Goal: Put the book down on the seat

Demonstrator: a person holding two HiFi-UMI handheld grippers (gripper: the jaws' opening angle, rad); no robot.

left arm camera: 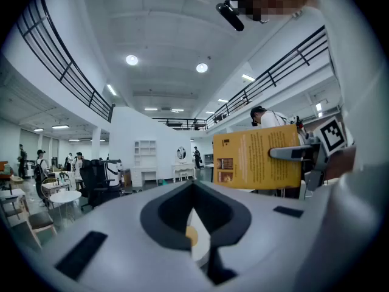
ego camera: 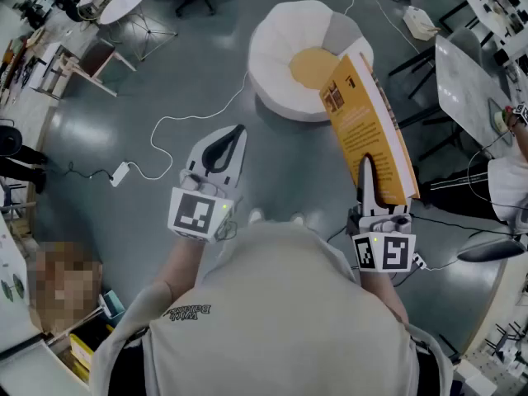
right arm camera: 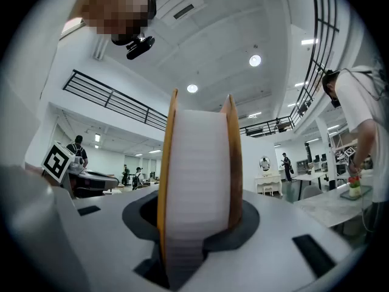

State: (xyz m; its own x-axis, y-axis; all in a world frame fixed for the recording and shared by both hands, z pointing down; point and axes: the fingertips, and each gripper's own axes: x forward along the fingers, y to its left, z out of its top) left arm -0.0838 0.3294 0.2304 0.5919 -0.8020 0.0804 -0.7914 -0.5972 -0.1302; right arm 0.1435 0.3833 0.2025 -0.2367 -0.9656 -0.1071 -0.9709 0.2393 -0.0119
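Book (ego camera: 363, 114) is held in the right gripper (ego camera: 367, 172), clamped near its lower end, and stands steeply upright in the air with its orange cover facing left. In the right gripper view the jaws are part-way open, spread only by the book's thickness (right arm camera: 197, 163). A pad presses each cover and the white page edge faces the camera. Seat (ego camera: 280, 48), a round white cushion with a yellow centre, rests on the grey floor (ego camera: 165, 81) ahead of the person. The book is not on it; from the head view its upper end overlaps the seat's near right rim. Left gripper (ego camera: 238, 130) hangs over bare floor to the left of the book, well apart from it. Its jaws meet at the tips (left arm camera: 193, 186) and hold nothing.
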